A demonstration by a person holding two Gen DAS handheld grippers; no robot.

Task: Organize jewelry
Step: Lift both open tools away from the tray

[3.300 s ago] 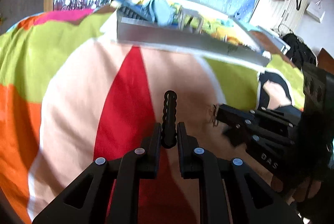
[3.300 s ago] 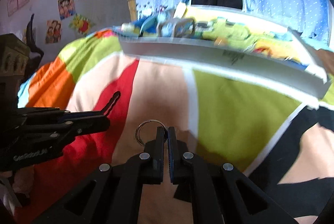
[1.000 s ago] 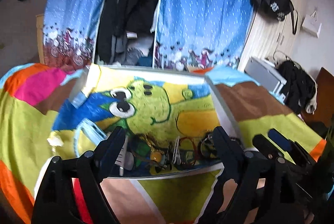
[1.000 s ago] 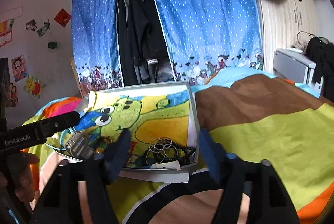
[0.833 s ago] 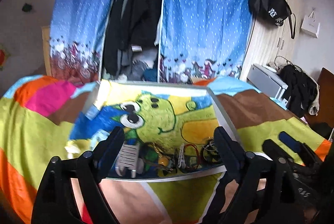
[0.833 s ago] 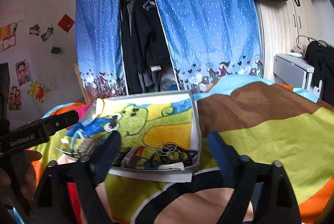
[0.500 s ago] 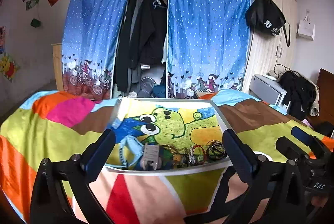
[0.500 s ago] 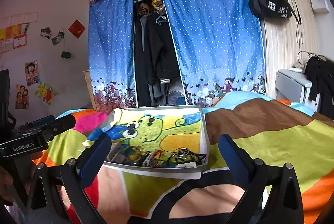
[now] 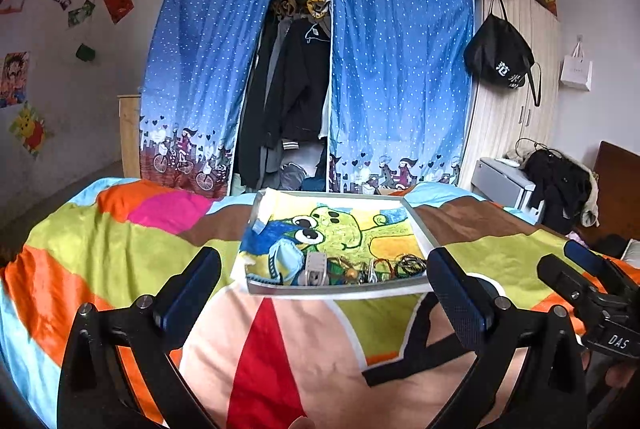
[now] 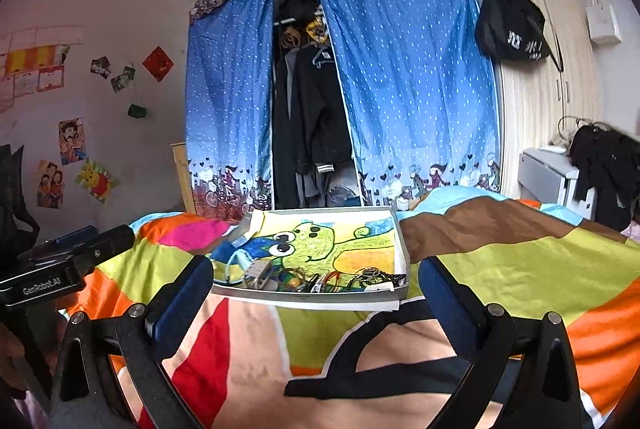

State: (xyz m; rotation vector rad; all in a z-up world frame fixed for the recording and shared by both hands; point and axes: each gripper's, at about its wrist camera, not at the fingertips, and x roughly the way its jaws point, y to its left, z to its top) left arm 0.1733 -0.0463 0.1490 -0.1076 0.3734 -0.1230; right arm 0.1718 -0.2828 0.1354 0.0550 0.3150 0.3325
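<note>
Jewelry (image 9: 372, 267) in frog-print tray (image 9: 340, 289); "DAS" right gripper (image 10: 312, 283), "GenRobot.AI" left gripper (image 9: 324, 279), jaws wide, empty.

A bed is covered by a bright patchwork bedspread (image 9: 132, 229) of orange, pink, green and brown. Behind it, dark clothes (image 9: 296, 97) are hung between blue dotted curtains (image 10: 416, 89). A black bag (image 9: 498, 59) is hung on the pale wardrobe, and posters (image 10: 72, 141) are stuck on the wall.

jewelry (image 9: 360, 267) lies in a tray (image 9: 340, 288) on the bed (image 9: 120, 229), wardrobe (image 9: 300, 89) behind.
</note>
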